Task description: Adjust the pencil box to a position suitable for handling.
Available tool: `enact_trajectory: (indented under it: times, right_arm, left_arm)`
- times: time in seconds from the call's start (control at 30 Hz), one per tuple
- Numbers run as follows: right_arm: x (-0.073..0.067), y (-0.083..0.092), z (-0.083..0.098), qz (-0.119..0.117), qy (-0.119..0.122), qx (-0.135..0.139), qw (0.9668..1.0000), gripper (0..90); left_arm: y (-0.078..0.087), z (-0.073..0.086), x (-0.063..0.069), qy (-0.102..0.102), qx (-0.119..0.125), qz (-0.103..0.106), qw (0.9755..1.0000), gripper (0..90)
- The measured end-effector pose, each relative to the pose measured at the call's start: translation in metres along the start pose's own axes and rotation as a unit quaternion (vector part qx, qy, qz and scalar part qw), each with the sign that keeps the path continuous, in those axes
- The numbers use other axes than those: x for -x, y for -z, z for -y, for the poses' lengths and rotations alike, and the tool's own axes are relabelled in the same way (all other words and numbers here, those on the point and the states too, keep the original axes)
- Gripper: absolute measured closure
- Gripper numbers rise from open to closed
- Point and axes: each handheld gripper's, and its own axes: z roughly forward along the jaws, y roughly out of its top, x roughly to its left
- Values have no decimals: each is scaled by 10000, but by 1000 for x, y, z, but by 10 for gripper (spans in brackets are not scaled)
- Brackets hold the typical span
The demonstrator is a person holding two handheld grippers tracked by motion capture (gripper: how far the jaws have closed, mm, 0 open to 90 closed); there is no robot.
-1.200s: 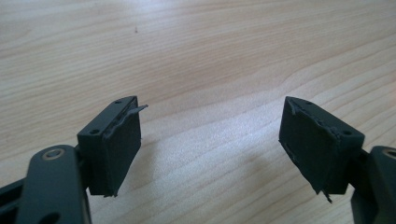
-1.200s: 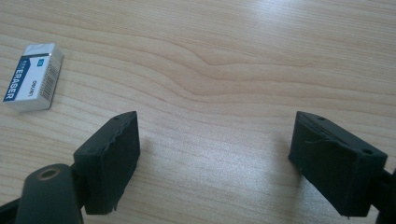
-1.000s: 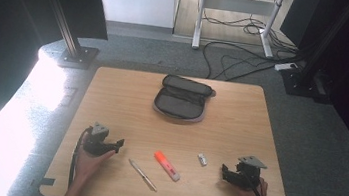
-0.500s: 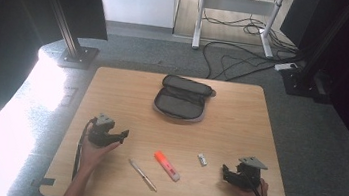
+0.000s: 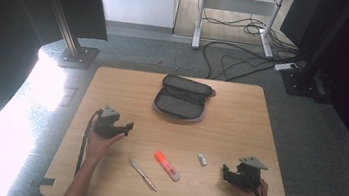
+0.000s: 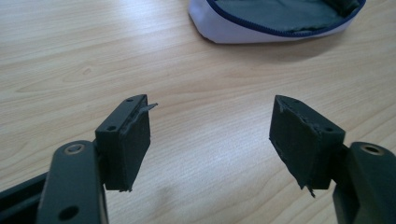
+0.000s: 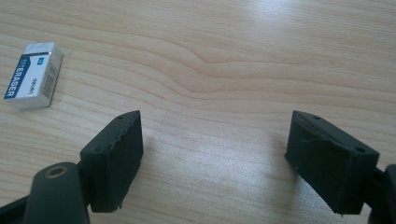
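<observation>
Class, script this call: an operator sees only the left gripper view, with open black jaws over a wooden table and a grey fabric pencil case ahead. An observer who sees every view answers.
Operator: My left gripper has just been closing its jaws a little, with nothing between them, and it faces the open grey fabric pencil case. What lies nearer the person?
Observer: An orange highlighter lies on the wooden table, beside a silver pen.
Operator: Anything by the other hand?
Observer: A small white eraser lies just ahead of the open right gripper, untouched.
</observation>
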Motion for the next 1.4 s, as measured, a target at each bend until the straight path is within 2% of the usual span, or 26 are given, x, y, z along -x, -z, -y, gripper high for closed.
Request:
enact_trajectory:
  times: [0.23, 0.4, 0.63, 0.8, 0.9, 1.03, 1.27, 1.4]
  right_arm:
    - [0, 0, 0, 19, -13, 13, 10000, 192]
    - [0, 0, 0, 21, -13, 14, 10000, 194]
    - [0, 0, 0, 22, -12, 15, 10000, 194]
    - [0, 0, 0, 27, -16, 19, 10000, 197]
    - [0, 0, 0, 30, -17, 19, 10000, 198]
    - [0, 0, 0, 30, -16, 19, 10000, 198]
    - [0, 0, 0, 30, -18, 18, 10000, 198]
    - [0, 1, 0, 30, -18, 19, 10000, 198]
  left_arm:
    - [-11, -5, -2, 113, -14, 59, 9999, 300]
    - [-18, -9, -2, 107, -42, 111, 9999, 305]
    - [-28, -18, -2, 291, -3, 140, 9995, 322]
    - [-38, -27, -4, 375, -128, 223, 9990, 325]
    - [-39, -29, -3, 463, 51, 294, 9985, 340]
    - [-43, -28, -4, 550, 8, 385, 9977, 341]
    - [-45, -29, -4, 523, -5, 373, 9979, 343]
    - [-44, -37, 0, 465, -25, 381, 9982, 331]
